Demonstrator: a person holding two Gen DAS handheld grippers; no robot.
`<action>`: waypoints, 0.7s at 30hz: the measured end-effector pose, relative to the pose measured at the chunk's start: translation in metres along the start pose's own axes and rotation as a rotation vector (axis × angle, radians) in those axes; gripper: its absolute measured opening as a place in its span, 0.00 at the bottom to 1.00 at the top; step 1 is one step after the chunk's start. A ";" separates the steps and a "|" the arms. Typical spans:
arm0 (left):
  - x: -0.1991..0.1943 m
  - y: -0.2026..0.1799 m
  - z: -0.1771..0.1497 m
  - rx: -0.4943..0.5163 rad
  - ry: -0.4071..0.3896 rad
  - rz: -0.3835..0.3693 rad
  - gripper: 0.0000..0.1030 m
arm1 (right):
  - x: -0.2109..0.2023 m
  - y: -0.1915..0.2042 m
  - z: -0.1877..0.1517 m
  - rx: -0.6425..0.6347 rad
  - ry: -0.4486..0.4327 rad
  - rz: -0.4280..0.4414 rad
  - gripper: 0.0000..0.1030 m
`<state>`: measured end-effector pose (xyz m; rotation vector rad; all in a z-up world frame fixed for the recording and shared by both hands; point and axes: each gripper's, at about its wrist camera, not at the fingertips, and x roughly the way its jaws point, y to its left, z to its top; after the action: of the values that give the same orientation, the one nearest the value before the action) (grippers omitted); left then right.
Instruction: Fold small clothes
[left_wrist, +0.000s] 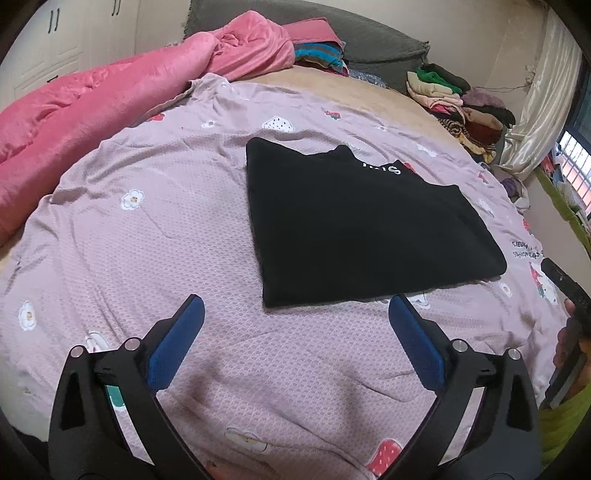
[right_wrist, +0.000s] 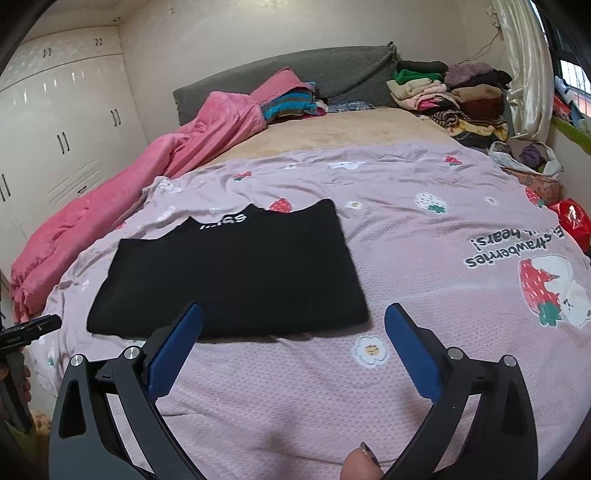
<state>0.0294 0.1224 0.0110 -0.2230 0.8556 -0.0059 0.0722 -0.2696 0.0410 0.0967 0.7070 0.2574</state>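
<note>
A black garment (left_wrist: 354, 225) with white lettering lies folded into a flat rectangle on the lilac strawberry-print sheet (left_wrist: 147, 229). It also shows in the right wrist view (right_wrist: 236, 273). My left gripper (left_wrist: 295, 306) is open and empty, held above the sheet just in front of the garment's near edge. My right gripper (right_wrist: 293, 314) is open and empty, above the garment's near right corner. Part of the right gripper shows at the right edge of the left wrist view (left_wrist: 565, 284).
A pink quilt (left_wrist: 92, 110) is bunched along the left side of the bed. A grey headboard (right_wrist: 314, 70) and stacked folded clothes (right_wrist: 450, 96) stand at the far end. A red bag (right_wrist: 572, 221) lies at the right edge. White wardrobes (right_wrist: 55, 129) stand left.
</note>
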 end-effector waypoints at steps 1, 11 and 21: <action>-0.001 -0.001 0.000 0.001 -0.002 0.003 0.91 | 0.000 0.002 0.000 -0.003 0.000 0.004 0.96; -0.011 0.009 -0.003 -0.016 -0.019 0.023 0.91 | 0.002 0.042 -0.001 -0.082 0.011 0.053 0.96; -0.016 0.030 -0.005 -0.054 -0.024 0.050 0.91 | 0.012 0.084 -0.003 -0.161 0.033 0.103 0.96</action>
<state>0.0124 0.1520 0.0137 -0.2514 0.8379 0.0668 0.0623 -0.1859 0.0461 -0.0249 0.7125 0.4143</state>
